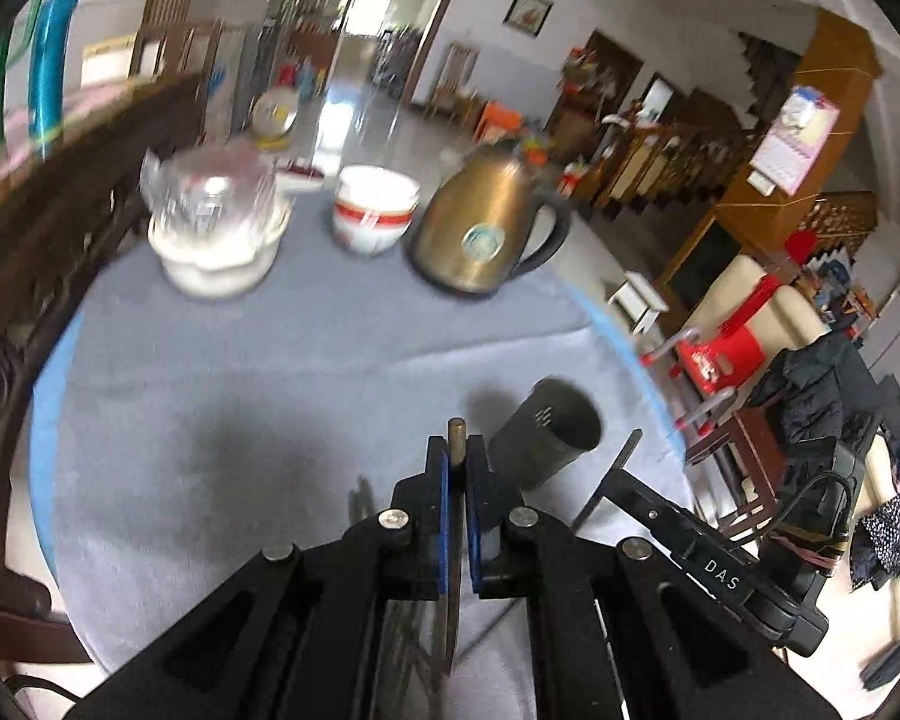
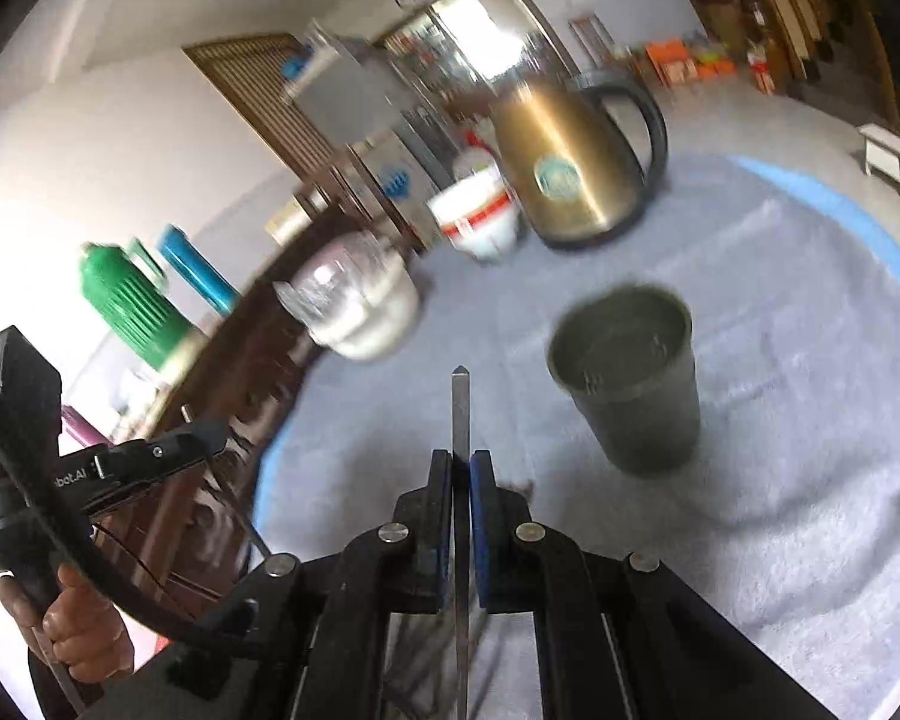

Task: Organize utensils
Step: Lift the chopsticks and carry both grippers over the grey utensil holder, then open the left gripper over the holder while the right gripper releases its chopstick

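Note:
A dark grey cup (image 1: pixel 547 443) stands on the grey cloth; it also shows in the right wrist view (image 2: pixel 630 378), open side up and empty. My left gripper (image 1: pixel 456 457) is shut on a thin metal utensil handle (image 1: pixel 455 438), just left of the cup. My right gripper (image 2: pixel 461 468) is shut on a flat metal utensil handle (image 2: pixel 460 408), left of and short of the cup. The right gripper (image 1: pixel 630 483) also shows in the left wrist view beside the cup, with its utensil end (image 1: pixel 627 450) sticking out.
A gold kettle (image 1: pixel 486 228), a red-and-white bowl stack (image 1: pixel 375 213) and a glass jar on a white dish (image 1: pixel 216 222) stand at the table's far side. A dark carved chair back (image 1: pixel 24 276) borders the left. The table's blue edge (image 1: pixel 624 342) runs at the right.

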Demonstrator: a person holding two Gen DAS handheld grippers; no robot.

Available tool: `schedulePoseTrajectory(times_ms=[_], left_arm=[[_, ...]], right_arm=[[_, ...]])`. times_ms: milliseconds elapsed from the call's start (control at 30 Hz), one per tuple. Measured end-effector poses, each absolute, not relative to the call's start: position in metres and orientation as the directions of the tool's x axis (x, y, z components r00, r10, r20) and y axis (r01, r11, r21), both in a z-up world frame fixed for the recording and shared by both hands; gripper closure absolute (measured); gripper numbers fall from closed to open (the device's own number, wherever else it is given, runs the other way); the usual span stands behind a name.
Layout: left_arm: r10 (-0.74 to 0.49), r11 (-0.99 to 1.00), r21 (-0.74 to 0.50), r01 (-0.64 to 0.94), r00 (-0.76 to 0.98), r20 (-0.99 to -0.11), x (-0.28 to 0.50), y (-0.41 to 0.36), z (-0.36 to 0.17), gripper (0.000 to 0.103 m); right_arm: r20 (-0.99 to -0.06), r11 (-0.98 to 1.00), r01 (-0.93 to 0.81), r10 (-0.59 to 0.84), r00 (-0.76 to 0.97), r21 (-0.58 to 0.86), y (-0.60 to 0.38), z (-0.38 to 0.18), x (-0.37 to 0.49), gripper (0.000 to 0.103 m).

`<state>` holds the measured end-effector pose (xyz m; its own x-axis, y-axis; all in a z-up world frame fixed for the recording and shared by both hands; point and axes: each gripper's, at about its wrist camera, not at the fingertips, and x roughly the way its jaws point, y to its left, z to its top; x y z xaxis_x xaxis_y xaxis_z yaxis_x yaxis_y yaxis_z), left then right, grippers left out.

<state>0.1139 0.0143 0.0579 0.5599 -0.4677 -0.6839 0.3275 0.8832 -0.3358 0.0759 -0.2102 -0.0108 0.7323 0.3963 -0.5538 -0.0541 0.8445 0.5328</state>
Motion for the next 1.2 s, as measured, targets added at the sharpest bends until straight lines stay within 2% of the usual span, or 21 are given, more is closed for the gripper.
schedulePoseTrajectory(times_ms=[267,533,700,833,1067,1200], left_arm=[[-0.455,0.89,-0.305,0.337,0.662,-0.596,0.116,-0.003,0.108,0.098],[-0.437,0.892,-0.333,0.305,0.771,-0.464,0.135,-0.033,0.154,0.098],[-0.428,0.884,-0.366,0.29,0.816,-0.389,0.153,-0.062,0.163,0.098],[-0.387,0.905,-0.336,0.261,0.835,-0.391,0.165,-0.089,0.142,0.098],[-0.381,0.921,-0.301,0.248,0.741,-0.552,0.186,-0.11,0.072,0.098],[-0.367,0.929,-0.27,0.253,0.712,-0.598,0.177,-0.104,0.06,0.097]], right_arm=[[-0.401,0.872,-0.073,0.296,0.867,0.485,-0.223,0.052,0.055,0.097],[-0.216,0.901,0.014,0.089,0.972,0.434,-0.255,0.104,0.043,0.097],[-0.167,0.914,0.094,-0.03,0.986,0.394,-0.268,0.112,0.054,0.097],[-0.199,0.921,0.135,-0.064,0.978,0.365,-0.272,0.101,0.067,0.097],[-0.329,0.92,0.148,-0.023,0.944,0.362,-0.28,0.063,0.078,0.096],[-0.383,0.897,0.131,0.046,0.923,0.423,-0.288,0.046,0.073,0.093]])
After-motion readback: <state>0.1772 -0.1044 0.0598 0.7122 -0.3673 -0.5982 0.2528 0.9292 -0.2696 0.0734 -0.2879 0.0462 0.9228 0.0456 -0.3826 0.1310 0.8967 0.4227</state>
